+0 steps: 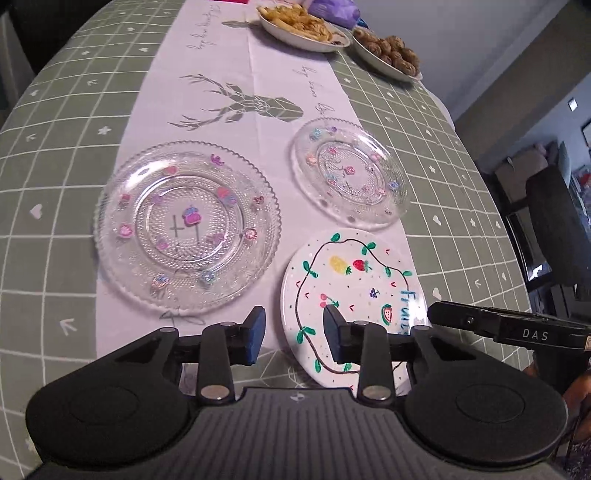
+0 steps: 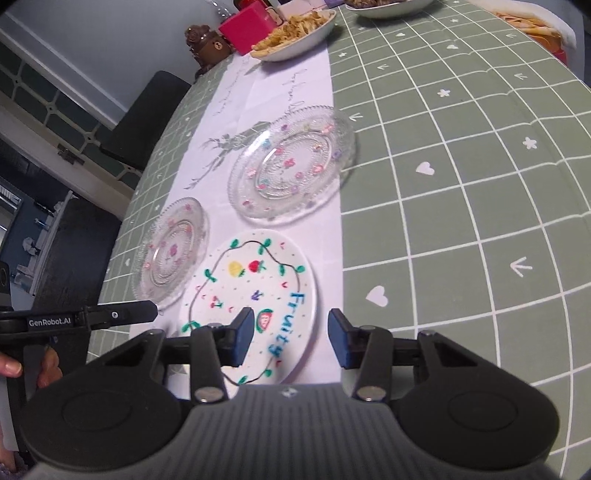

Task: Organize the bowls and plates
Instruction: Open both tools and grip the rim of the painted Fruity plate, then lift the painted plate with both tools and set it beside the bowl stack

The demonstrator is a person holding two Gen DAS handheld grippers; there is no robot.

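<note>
A white plate [image 1: 351,295] [image 2: 255,295] painted with fruit and the word "Fruity" lies on the white runner near me. A larger clear glass plate [image 1: 186,229] [image 2: 171,247] sits to its left, and a smaller glass plate [image 1: 349,171] [image 2: 291,166] behind it. My left gripper [image 1: 294,325] stands open over the white plate's left rim, pads clear of it. My right gripper [image 2: 291,328] stands open astride the plate's right rim, not pressing on it. Each gripper's finger shows at the edge of the other's view.
The green checked tablecloth [image 2: 461,221] spreads to the right. Far back are a dish of fries [image 1: 303,22] [image 2: 295,33], a dish of brown balls [image 1: 388,51], a pink box [image 2: 247,29] and a bear figure [image 2: 207,40]. Dark chairs [image 2: 147,114] [image 1: 554,221] stand beside the table.
</note>
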